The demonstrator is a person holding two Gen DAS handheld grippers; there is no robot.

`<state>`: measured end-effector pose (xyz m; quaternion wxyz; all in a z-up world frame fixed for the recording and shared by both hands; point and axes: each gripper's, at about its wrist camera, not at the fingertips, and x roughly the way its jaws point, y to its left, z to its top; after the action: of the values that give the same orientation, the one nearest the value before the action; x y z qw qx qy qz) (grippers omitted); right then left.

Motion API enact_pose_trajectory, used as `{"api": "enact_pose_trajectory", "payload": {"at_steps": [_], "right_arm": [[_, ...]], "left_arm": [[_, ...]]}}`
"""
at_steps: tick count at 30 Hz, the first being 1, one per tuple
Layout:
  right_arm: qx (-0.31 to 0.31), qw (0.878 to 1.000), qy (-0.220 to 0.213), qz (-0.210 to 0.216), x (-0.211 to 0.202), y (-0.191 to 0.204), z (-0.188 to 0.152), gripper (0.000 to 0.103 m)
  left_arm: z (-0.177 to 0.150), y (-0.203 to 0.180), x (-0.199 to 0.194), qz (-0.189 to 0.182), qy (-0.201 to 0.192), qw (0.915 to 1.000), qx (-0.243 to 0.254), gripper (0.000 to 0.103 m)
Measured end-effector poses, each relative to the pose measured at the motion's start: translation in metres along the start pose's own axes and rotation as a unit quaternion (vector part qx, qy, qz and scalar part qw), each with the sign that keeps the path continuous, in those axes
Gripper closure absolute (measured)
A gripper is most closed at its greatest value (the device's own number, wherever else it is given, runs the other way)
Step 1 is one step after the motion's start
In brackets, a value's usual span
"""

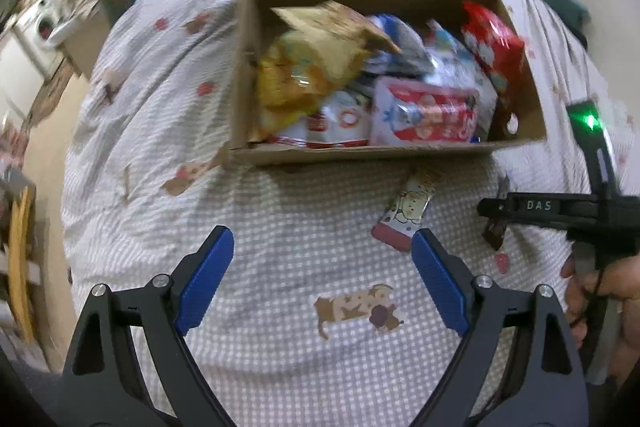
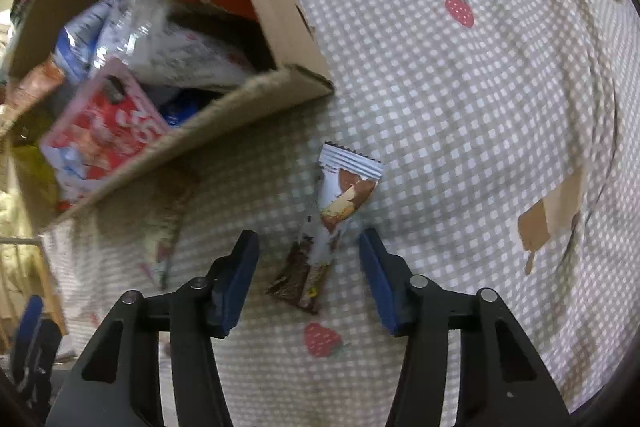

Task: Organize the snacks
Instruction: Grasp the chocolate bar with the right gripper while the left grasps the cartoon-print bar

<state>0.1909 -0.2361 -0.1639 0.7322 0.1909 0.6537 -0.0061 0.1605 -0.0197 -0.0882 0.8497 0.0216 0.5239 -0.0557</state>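
Observation:
A cardboard box (image 1: 360, 151) full of snack bags stands on the checked bedsheet: a yellow bag (image 1: 288, 79), a red bag (image 1: 494, 43) and a red-and-white pack (image 1: 428, 115) among them. Just in front of it lies a small cream and pink snack bar (image 1: 404, 215). My left gripper (image 1: 323, 235) hangs open above the sheet, its right finger close beside that bar. My right gripper (image 2: 309, 239) points down with a white snack packet (image 2: 346, 183) and a brown wrapper (image 2: 300, 279) between its fingers. The blue pads (image 2: 236, 279) stand apart from both.
The box corner (image 2: 304, 83) sits just up and left of the right gripper. A person's hand (image 1: 592, 287) holds the right gripper's handle at the left view's right edge. Furniture and a washing machine (image 1: 40, 23) stand beyond the bed on the left.

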Motion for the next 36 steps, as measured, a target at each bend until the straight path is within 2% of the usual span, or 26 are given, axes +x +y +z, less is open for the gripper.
{"api": "enact_pose_trajectory", "payload": {"at_steps": [1,3,7,8,9,15,17,19,23,24,25,28,31,36], "right_arm": [[-0.006,1.000,-0.001,-0.005,0.002,0.002,-0.001,0.051],[-0.023,1.000,-0.002,-0.016,0.008,0.004,-0.004,0.064],[-0.046,0.999,-0.010,-0.022,0.004,0.005,-0.011,0.072],[-0.047,0.999,-0.011,-0.023,0.002,0.004,-0.013,0.083],[-0.049,0.998,-0.012,-0.028,0.000,0.003,-0.014,0.085],[-0.037,0.999,-0.012,-0.011,-0.004,-0.018,-0.019,0.085],[-0.029,1.000,-0.011,0.002,-0.007,-0.027,-0.022,0.085],[-0.025,1.000,-0.013,0.012,-0.010,-0.037,-0.022,0.085],[-0.022,0.999,-0.017,0.027,-0.020,-0.047,-0.020,0.085],[-0.022,0.999,-0.018,0.029,-0.022,-0.047,-0.018,0.085],[-0.022,0.999,-0.019,0.032,-0.025,-0.051,-0.018,0.085],[-0.025,0.999,-0.020,0.035,-0.023,-0.050,-0.013,0.085],[-0.024,0.999,-0.022,0.039,-0.027,-0.051,-0.019,0.085],[-0.024,0.998,-0.028,0.050,-0.029,-0.038,-0.017,0.085]], "left_arm": [[0.001,-0.006,0.007,-0.003,0.006,0.9999,0.012,0.014],[0.003,-0.023,0.021,-0.019,0.024,0.9986,0.042,0.015],[0.010,-0.049,0.038,-0.036,0.037,0.9959,0.074,0.015],[0.013,-0.056,0.044,-0.041,0.038,0.9953,0.079,0.015],[0.015,-0.060,0.049,-0.043,0.040,0.9947,0.084,0.015],[0.028,-0.088,0.083,-0.039,0.058,0.9904,0.119,0.024],[0.031,-0.093,0.094,-0.034,0.068,0.9893,0.125,0.034],[0.033,-0.096,0.105,-0.037,0.084,0.9881,0.124,0.060],[0.035,-0.099,0.116,-0.037,0.095,0.9877,0.119,0.064],[0.036,-0.100,0.117,-0.037,0.094,0.9884,0.113,0.072],[0.036,-0.101,0.118,-0.032,0.096,0.9889,0.109,0.075],[0.035,-0.106,0.116,-0.030,0.097,0.9899,0.098,0.080],[0.028,-0.107,0.110,-0.027,0.099,0.9896,0.101,0.080],[0.016,-0.098,0.097,-0.028,0.106,0.9911,0.076,0.080]]}}
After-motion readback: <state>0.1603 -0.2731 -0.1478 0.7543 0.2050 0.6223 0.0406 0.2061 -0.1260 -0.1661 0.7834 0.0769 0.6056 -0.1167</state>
